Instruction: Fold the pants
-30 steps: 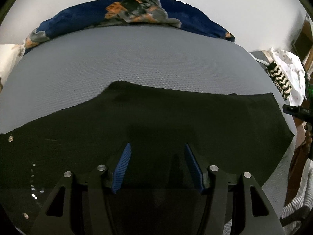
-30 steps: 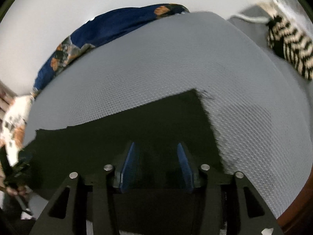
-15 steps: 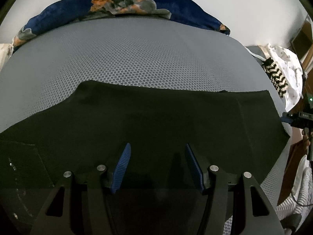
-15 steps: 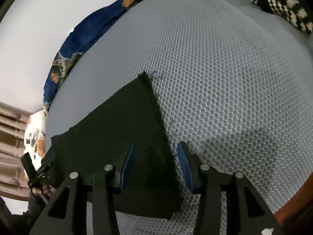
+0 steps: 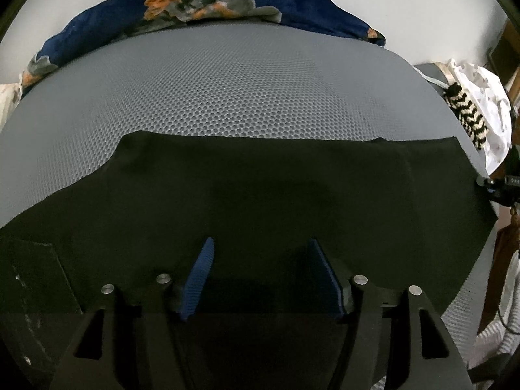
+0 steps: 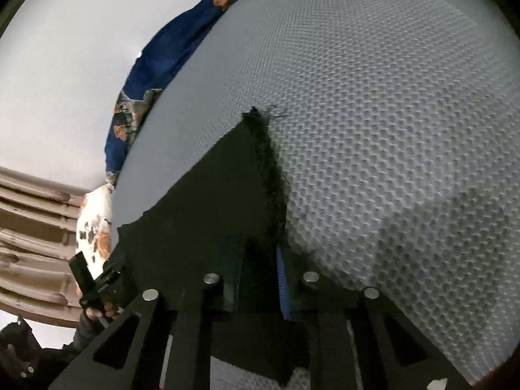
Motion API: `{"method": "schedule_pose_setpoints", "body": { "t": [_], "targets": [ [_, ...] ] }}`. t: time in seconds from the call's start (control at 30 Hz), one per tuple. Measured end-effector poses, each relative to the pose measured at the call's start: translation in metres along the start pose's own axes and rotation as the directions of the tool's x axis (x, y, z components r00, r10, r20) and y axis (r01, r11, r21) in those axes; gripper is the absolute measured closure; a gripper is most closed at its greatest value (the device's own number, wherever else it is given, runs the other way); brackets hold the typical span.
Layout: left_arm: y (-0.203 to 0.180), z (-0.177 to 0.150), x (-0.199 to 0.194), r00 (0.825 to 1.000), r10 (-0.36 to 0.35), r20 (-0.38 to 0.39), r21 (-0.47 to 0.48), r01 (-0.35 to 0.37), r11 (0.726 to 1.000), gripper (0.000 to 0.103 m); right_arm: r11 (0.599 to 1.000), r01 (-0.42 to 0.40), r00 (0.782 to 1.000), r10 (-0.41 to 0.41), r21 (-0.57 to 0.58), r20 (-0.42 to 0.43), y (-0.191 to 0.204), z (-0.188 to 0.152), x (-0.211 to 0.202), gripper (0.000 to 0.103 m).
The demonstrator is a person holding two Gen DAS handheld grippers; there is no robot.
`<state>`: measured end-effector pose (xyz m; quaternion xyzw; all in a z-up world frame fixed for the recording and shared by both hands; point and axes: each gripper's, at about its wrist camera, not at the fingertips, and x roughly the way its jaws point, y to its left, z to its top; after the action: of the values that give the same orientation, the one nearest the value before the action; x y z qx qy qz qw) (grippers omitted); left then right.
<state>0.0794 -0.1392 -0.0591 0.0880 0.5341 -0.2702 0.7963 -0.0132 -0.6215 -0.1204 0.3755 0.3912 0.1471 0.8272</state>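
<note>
**Holding low over black pants on the bed**

Hovering flat, my left gripper (image 5: 260, 276) gapes wide above the matte black pants (image 5: 260, 201) spread on the grey honeycomb-mesh bed (image 5: 243, 97). My right gripper (image 6: 260, 279) tilts down at the pants' frayed right edge, narrowed around the cloth; whether it is clamped I cannot tell.

Open mattress beyond the pants, clutter at the edges

Bare grey mesh mattress (image 5: 260, 97) lay free past the black pants (image 5: 276, 201); hemmed in at the far edge by a blue pillow (image 5: 208, 9), on the right by a striped knit (image 5: 468, 117).
</note>
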Motion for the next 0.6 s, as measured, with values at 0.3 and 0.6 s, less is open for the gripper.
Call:
{"method": "schedule_pose_setpoints", "body": {
  "t": [0.3, 0.6],
  "targets": [
    [0.009, 0.001, -0.011, 0.999, -0.015, 0.035, -0.018, 0.016, 1.0, 0.039, 0.999, 0.043, 0.995, -0.042, -0.007, 0.093, 0.042, -0.012, 0.006, 0.093],
    [0.047, 0.003, -0.038, 0.995, 0.009, 0.101, -0.08, -0.001, 0.997, 0.039, 0.998, -0.035, 0.99, 0.042, -0.055, 0.131, 0.138, -0.025, 0.02, 0.093]
  ]
}}
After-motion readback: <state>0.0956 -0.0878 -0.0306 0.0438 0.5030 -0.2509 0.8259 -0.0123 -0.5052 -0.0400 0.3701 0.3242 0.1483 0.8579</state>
